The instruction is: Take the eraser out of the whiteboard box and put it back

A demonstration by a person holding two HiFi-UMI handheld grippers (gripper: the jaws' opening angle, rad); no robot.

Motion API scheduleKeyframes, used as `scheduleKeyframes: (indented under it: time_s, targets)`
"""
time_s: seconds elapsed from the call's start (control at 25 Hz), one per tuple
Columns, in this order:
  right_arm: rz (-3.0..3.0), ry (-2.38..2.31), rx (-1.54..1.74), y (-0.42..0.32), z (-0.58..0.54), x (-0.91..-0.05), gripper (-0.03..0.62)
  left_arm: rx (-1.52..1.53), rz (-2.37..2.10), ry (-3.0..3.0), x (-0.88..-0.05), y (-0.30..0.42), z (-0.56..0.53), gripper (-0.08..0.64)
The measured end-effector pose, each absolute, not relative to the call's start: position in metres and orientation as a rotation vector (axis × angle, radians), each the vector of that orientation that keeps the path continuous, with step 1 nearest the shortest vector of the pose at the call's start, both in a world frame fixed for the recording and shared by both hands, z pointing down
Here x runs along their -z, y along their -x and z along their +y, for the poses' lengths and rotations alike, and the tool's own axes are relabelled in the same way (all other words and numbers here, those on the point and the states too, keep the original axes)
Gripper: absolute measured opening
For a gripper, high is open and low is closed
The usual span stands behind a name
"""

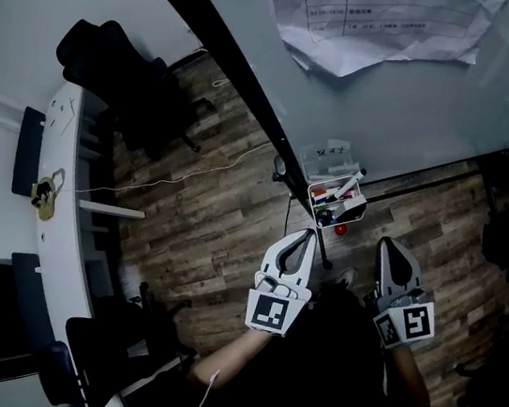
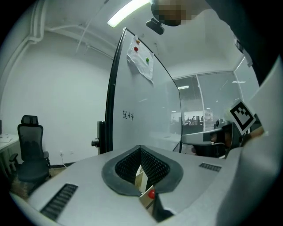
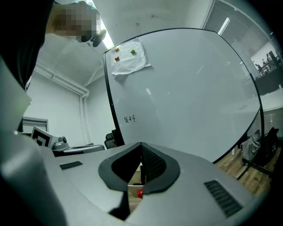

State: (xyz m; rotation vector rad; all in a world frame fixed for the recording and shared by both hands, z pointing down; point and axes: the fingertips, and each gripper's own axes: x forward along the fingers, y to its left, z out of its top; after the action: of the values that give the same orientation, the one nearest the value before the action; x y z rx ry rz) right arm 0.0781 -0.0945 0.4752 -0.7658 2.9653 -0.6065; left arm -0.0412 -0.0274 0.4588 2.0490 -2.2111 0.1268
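Eraser: we cannot pick it out for sure. Neither gripper has it, so we judge it to be in the box (image 1: pixel 312 193), where a dark block (image 1: pixel 353 206) on the right side may be it.

Box: it hangs at the lower edge of the whiteboard (image 1: pixel 394 95), above the wooden floor (image 1: pixel 225 212). It is crowded with pens (image 1: pixel 331 196), and a small red ball (image 1: pixel 341 229) sits at its near end.

Left gripper (image 1: pixel 308 234): its jaws are closed tip to tip with nothing between them. Its own view shows only a slice of the box and the red ball through the gap behind the tips.

Right gripper (image 1: pixel 387 250): its jaws are likewise pressed together and empty. It is held level, just short of the box and to its right.

Stage: both grippers hang near the box with empty jaws. That fits an eraser waiting to be lifted as well as one already set back, and the scene does not say which.

Doing it well: we keep both tips level and clear of the box rim and the pens, so that nothing is knocked off. We also keep the box in view.

Look of the eraser: if the dark block is it, it is a short dark bar lying aslant among the pens. It is too small here to judge its surface.
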Motion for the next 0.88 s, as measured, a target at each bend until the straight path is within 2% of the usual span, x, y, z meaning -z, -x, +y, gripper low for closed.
scheduleKeyframes:
  time_s: [0.88]
  targets:
    - [2.931,0.891,0.458,-0.058,-0.042,-0.452,0.014,0.02,-2.107,-2.184,-0.439,0.052,-0.001,0.006]
